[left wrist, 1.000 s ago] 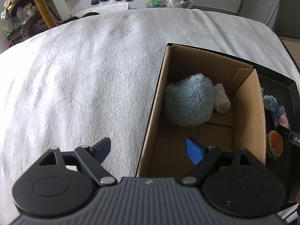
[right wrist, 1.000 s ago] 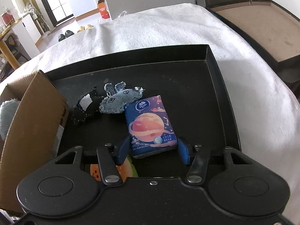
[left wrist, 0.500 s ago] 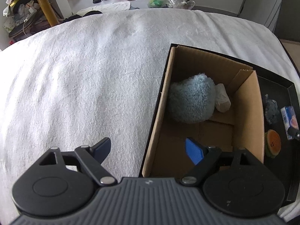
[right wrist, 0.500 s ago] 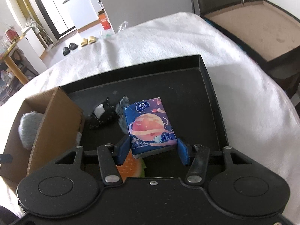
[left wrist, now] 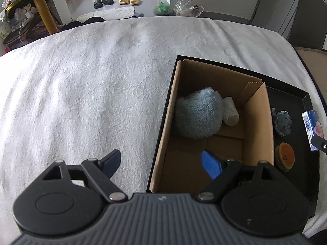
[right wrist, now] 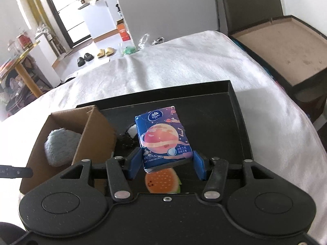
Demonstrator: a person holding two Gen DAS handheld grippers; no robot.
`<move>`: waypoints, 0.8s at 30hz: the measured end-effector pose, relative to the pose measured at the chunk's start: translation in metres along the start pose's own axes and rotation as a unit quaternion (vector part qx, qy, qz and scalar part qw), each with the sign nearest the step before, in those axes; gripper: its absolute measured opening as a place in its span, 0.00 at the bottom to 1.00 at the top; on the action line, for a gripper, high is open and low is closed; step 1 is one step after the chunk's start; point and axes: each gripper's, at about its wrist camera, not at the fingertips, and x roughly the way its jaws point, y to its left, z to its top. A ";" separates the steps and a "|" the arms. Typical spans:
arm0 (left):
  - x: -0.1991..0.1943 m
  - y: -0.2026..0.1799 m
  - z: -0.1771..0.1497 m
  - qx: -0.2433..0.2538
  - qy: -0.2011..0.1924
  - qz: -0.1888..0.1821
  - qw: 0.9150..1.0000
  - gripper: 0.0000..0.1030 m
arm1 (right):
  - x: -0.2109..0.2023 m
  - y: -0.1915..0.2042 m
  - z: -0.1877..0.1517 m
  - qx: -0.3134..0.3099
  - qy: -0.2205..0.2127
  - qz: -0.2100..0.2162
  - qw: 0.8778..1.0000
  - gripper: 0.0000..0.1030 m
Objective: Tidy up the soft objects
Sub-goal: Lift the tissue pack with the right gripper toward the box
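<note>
My right gripper (right wrist: 166,166) is shut on a blue tissue pack (right wrist: 164,135) with a planet print and holds it in the air above the black tray (right wrist: 237,110). The pack also shows at the right edge of the left wrist view (left wrist: 312,126). My left gripper (left wrist: 161,163) is open and empty, straddling the near left wall of the cardboard box (left wrist: 257,122). In the box lie a fluffy blue-grey ball (left wrist: 199,116) and a small cream wad (left wrist: 230,112). On the tray lie a watermelon-slice toy (right wrist: 162,182) and a grey plush (left wrist: 283,122).
The tray and box sit on a white towel-covered surface (left wrist: 92,81). A second dark box with a brown lining (right wrist: 286,40) stands to the right. Slippers (left wrist: 116,0) and bags lie on the floor beyond.
My right gripper has lifted the tissue pack off the tray and pulled up and back. The left gripper has risen slightly and stays open.
</note>
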 end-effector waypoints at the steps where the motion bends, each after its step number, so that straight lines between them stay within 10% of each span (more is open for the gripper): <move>1: 0.000 0.001 0.000 -0.001 0.000 -0.001 1.000 0.83 | -0.001 0.003 0.001 -0.002 0.000 0.002 1.000 0.50; 24: -0.007 0.018 -0.004 -0.016 -0.019 -0.066 0.998 0.78 | -0.028 0.069 0.016 -0.039 -0.015 0.029 0.999 0.50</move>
